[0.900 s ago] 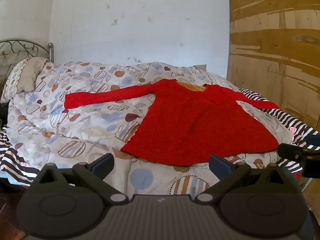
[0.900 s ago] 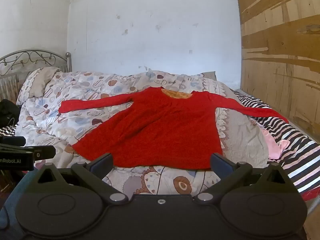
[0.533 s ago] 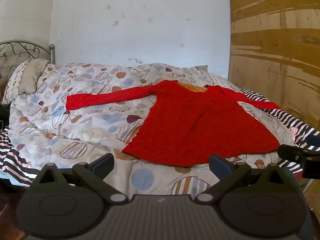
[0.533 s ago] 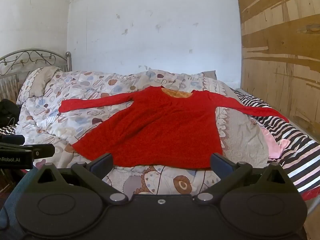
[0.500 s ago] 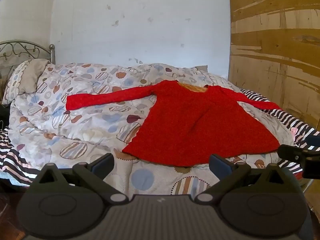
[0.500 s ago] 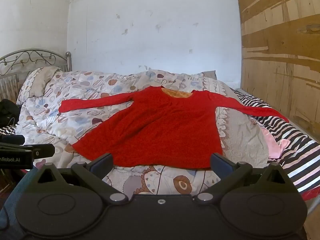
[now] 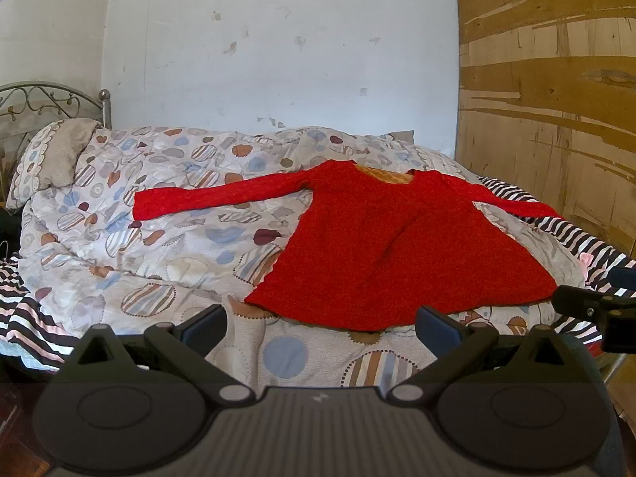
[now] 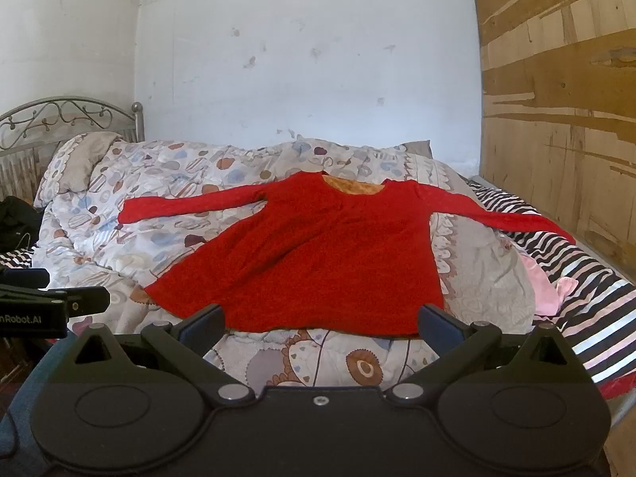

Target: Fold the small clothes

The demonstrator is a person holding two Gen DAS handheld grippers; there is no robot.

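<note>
A red long-sleeved dress [image 7: 389, 238] lies flat on the bed, both sleeves spread out, its hem toward me; it also shows in the right wrist view [image 8: 318, 254]. My left gripper [image 7: 320, 324] is open and empty, held just short of the hem at the bed's near edge. My right gripper [image 8: 320, 322] is open and empty, also just in front of the hem. Each gripper shows at the edge of the other's view.
The bed has a patterned duvet [image 7: 167, 238] and a black-and-white striped sheet [image 8: 576, 262] on the right. A pillow [image 7: 55, 155] and metal headboard [image 8: 59, 115] are at the left. A pink cloth [image 8: 544, 282] lies at right. A wooden wall [image 8: 564, 119] borders the right side.
The left wrist view has shifted slightly, so the dress sits a little more to the right and lower. The right wrist view is almost unchanged. Both grippers stay open.
</note>
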